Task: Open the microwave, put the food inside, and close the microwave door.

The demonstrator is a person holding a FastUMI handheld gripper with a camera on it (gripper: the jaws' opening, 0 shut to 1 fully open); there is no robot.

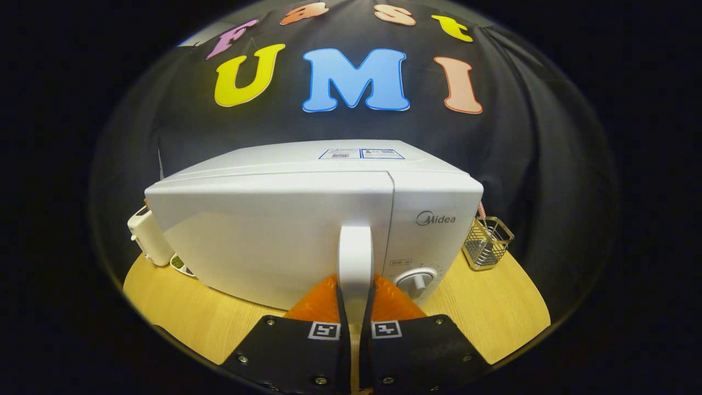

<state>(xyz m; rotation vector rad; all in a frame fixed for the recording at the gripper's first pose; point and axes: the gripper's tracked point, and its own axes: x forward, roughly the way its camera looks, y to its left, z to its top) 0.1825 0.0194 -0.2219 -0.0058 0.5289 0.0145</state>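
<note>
The microwave (307,219) on the wooden table (493,312) is seen with its door nearly flush, its vertical handle (355,258) clamped between both fingers of the gripper (355,304). The opening step appears in hand; an outward pull is called for. The food cannot be made out.

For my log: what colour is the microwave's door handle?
White, like the microwave; handle clearest in gripper view.

gripper (355,307) camera, facing microwave (307,219) front, very close
</note>
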